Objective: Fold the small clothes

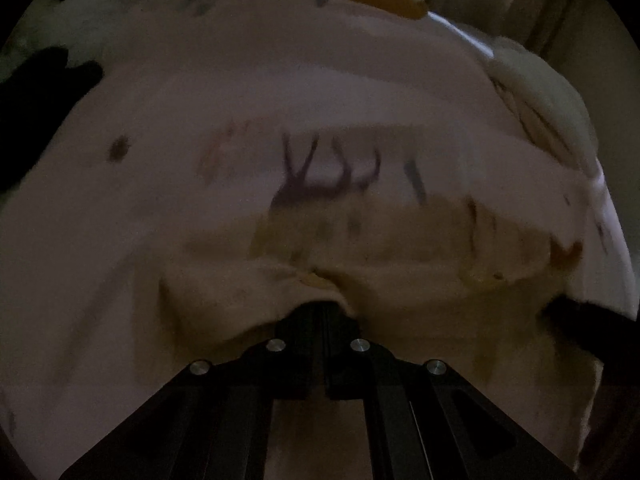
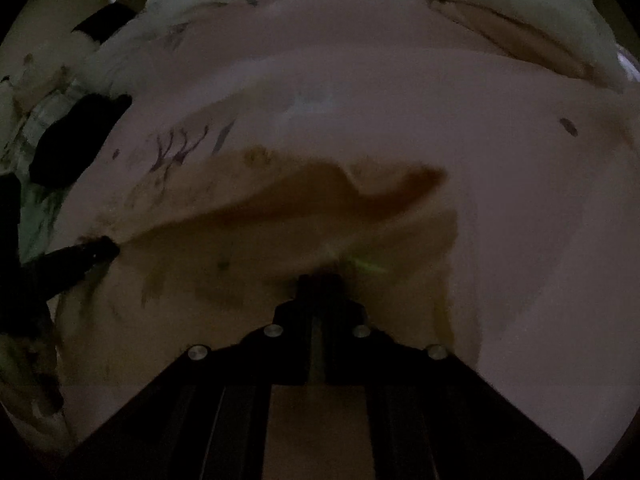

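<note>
A small tan garment lies on a pale pink sheet with a dark branch print. My left gripper is shut on the garment's near edge, with cloth bunched around the fingertips. The right wrist view shows the same tan garment lifted in a fold. My right gripper is shut on its near edge. The left gripper's black fingers show at the left of the right wrist view, pinching the garment's other end. The scene is dim and blurred.
White and cream clothes are heaped at the far right. Black garments lie at the left of the sheet, and more pale clothes pile along its far edge. An orange item lies at the back.
</note>
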Demonstrator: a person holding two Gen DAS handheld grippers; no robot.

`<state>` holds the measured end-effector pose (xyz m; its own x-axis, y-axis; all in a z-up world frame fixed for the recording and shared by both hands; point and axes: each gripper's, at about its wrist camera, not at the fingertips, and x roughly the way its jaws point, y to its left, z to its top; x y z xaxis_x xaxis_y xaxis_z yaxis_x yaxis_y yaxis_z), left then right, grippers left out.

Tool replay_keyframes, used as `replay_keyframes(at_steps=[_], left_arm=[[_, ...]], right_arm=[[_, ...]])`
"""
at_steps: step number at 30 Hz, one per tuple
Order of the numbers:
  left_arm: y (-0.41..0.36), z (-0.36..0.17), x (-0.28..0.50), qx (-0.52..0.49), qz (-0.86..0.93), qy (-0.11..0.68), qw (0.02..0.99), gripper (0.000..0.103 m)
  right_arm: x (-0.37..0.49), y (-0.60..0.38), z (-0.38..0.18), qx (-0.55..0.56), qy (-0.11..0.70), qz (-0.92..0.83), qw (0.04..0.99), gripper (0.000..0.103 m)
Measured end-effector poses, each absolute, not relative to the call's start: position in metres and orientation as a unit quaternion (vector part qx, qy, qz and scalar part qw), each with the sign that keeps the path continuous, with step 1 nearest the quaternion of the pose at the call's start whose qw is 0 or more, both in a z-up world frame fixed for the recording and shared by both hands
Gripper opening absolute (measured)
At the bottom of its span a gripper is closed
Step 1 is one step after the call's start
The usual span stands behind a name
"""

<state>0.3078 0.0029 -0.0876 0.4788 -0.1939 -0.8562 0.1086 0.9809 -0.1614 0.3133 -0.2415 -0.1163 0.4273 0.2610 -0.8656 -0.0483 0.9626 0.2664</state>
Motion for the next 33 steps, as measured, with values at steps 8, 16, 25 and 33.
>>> replay_keyframes(at_steps=[8, 16, 25, 33], left_arm=[[0.028, -0.05, 0.315, -0.122, -0.067, 0.433, 0.891, 0.001], [0.052, -0.041, 0.23, -0.131, -0.04, 0.48, 0.866, 0.029], [0.077, -0.042, 0.132, -0.19, -0.048, 0.489, 0.85, 0.077], [0.072, -0.057, 0.092, -0.182, -0.084, 0.5, 0.843, 0.084]], right_arm=[[0.358, -0.245, -0.096, 0.146, 0.49, 0.057, 0.857, 0.011], [0.278, -0.263, -0.039, 0.174, 0.448, 0.11, 0.87, 0.042], [0.17, -0.266, -0.043, 0.207, 0.457, 0.126, 0.856, 0.062], [0.12, -0.277, -0.062, 0.228, 0.481, 0.102, 0.84, 0.084]])
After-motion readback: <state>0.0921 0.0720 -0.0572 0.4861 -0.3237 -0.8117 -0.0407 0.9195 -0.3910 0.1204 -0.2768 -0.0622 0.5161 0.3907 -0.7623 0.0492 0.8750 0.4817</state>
